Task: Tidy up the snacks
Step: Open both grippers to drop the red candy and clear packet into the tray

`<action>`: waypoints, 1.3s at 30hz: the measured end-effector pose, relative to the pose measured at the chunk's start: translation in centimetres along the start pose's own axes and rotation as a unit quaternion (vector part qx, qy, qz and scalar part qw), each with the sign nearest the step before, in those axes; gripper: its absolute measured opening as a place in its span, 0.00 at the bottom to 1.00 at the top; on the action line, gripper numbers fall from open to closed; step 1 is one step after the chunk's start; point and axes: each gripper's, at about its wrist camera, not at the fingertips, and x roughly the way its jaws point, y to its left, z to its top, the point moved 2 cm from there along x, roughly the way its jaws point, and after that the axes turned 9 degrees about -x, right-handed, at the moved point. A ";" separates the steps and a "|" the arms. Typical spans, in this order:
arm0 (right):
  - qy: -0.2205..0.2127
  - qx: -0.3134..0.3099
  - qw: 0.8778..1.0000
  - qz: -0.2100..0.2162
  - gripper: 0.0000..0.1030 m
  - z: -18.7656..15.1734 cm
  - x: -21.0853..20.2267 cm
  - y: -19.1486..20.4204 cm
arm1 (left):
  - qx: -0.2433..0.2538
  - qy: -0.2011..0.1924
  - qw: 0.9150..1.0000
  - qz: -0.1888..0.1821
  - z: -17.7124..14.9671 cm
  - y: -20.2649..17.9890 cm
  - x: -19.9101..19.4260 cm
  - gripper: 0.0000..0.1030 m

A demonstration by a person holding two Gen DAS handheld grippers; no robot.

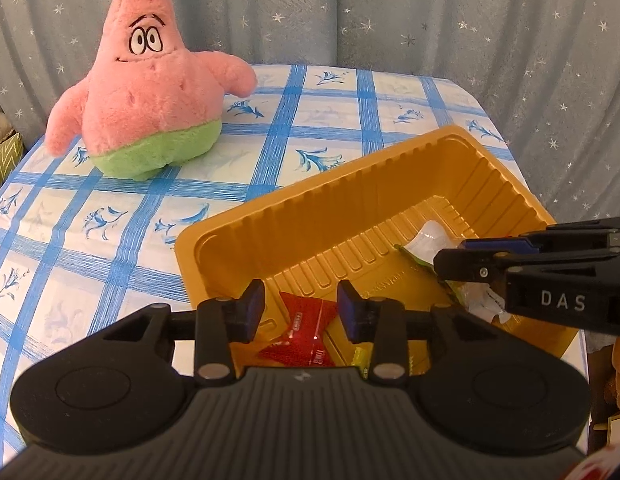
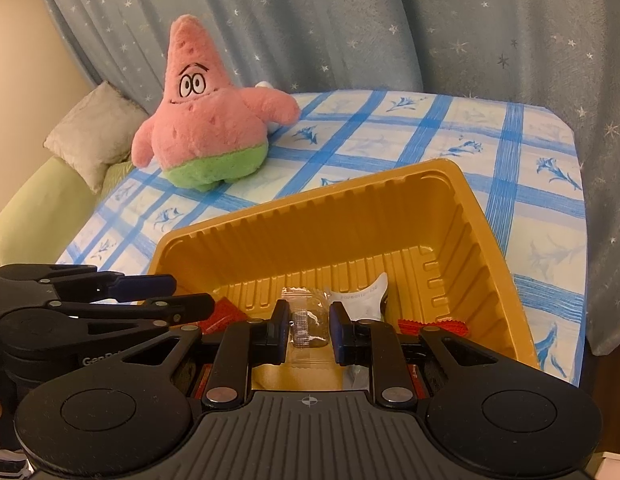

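Observation:
A gold plastic tray (image 1: 310, 216) lies on the blue-checked table; it also shows in the right wrist view (image 2: 350, 216). Inside lie a red snack packet (image 1: 305, 328), a yellow-green one (image 1: 360, 356), a white and green packet (image 1: 426, 242), a clear wrapped snack (image 2: 305, 320), a white packet (image 2: 366, 300) and a red packet (image 2: 434, 326). My left gripper (image 1: 301, 308) is open and empty above the tray's near end. My right gripper (image 2: 310, 328) is open over the clear snack, not touching it; it also shows in the left wrist view (image 1: 450, 256).
A pink and green starfish plush (image 1: 149, 92) stands at the table's far left, also in the right wrist view (image 2: 205, 116). A starred grey curtain (image 1: 430, 12) hangs behind the table. A grey cushion (image 2: 93, 132) lies off the left edge.

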 end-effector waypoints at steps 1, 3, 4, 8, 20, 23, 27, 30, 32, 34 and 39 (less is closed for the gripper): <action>-0.001 0.000 1.000 0.000 0.21 0.0 0.0 0.0 | 0.000 -0.001 1.000 0.001 0.0 0.1 -0.1 0.35; -0.001 0.000 1.000 0.000 0.21 0.0 0.0 0.0 | -0.002 -0.002 1.000 0.000 0.0 0.2 -0.2 0.35; -0.001 -0.001 1.000 -0.001 0.21 0.1 -0.1 0.1 | -0.004 -0.003 1.000 -0.001 0.0 0.3 -0.3 0.35; -0.003 -0.001 1.000 0.000 0.21 0.4 -0.1 0.1 | -0.009 -0.006 1.000 -0.003 0.0 0.7 -0.8 0.35; -0.024 0.000 1.000 0.002 0.26 1.6 -0.4 1.3 | -0.022 -0.014 1.000 -0.008 -0.5 1.4 -2.4 0.36; -0.033 0.002 0.999 -0.004 0.64 1.9 -0.8 1.5 | -0.024 -0.017 1.000 -0.008 -0.6 1.4 -2.9 0.37; -0.053 -0.002 0.999 -0.012 0.66 2.0 -1.8 1.8 | -0.029 -0.023 0.999 -0.008 -0.7 1.5 -3.8 0.38; -0.056 0.004 0.998 -0.012 0.67 1.9 -2.4 1.7 | -0.033 -0.028 0.999 -0.008 -0.9 1.6 -4.6 0.41; -0.056 0.006 0.998 -0.013 0.67 1.8 -2.8 1.7 | -0.037 -0.031 0.999 -0.007 -1.0 1.6 -5.1 0.48; -0.055 0.009 0.998 -0.013 0.68 1.7 -3.1 1.7 | -0.041 -0.035 0.999 -0.008 -1.1 1.6 -5.6 0.48; -0.054 0.015 0.998 -0.011 0.68 1.0 -4.1 1.7 | -0.050 -0.042 0.998 -0.008 -1.7 1.6 -7.3 0.55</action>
